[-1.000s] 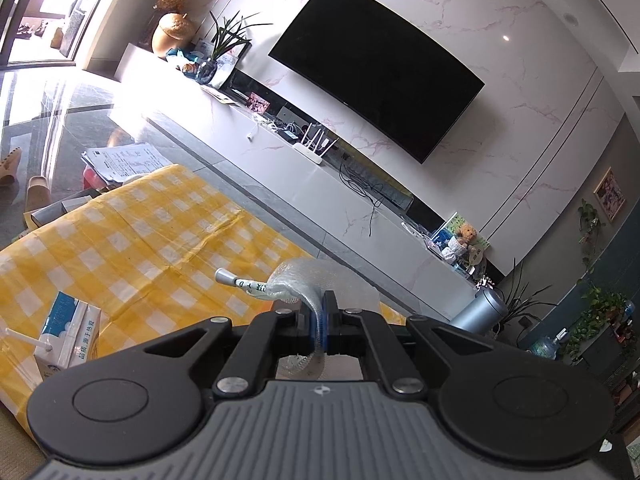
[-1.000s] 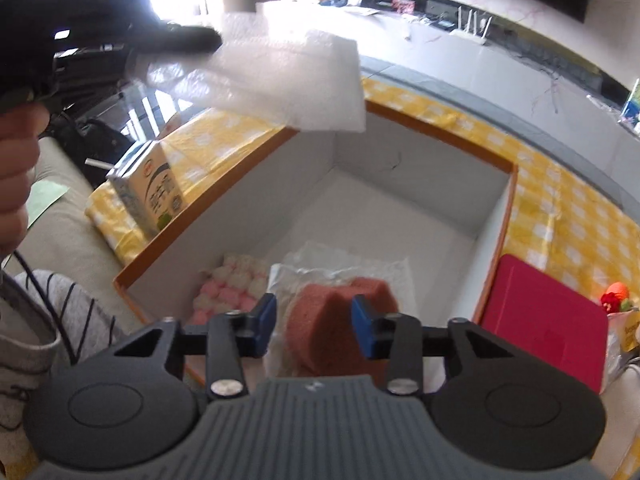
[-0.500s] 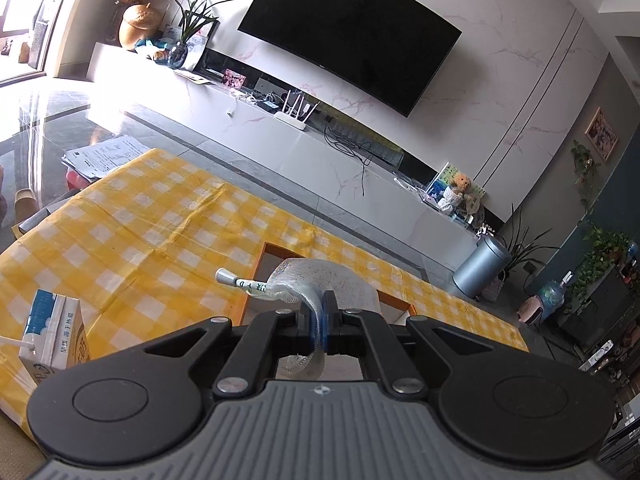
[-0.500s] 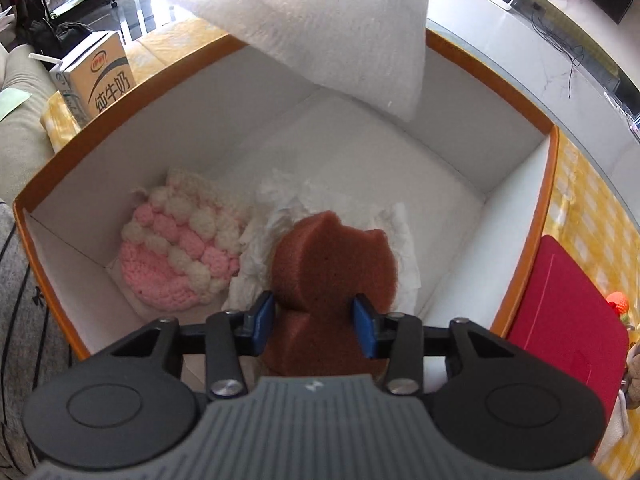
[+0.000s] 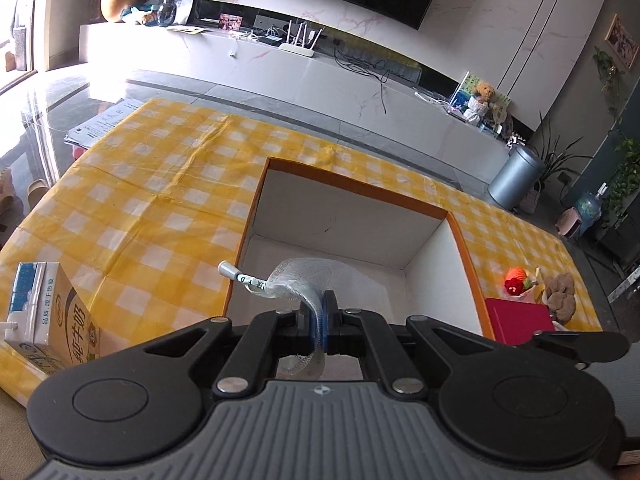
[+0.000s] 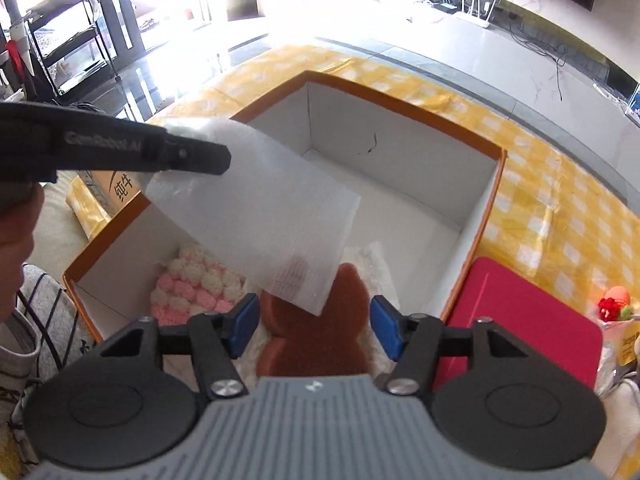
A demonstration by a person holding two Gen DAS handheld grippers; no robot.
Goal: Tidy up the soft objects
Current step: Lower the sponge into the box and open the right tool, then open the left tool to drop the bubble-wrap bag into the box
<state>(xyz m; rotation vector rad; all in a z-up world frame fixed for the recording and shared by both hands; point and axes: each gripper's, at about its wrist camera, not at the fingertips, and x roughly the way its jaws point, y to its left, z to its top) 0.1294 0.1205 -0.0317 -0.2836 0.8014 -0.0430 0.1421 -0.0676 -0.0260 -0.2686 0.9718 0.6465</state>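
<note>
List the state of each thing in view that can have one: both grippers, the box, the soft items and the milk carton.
Left gripper: shut on bubble wrap sheet, held above the box.
Right gripper: jaws just opened, pads clear of brown sponge.
Box: open, no lid on it.
Brown sponge: in the box on white paper.
Pink and white crochet piece: lying in the box.
Milk carton: upright on the table, straw inserted.
</note>
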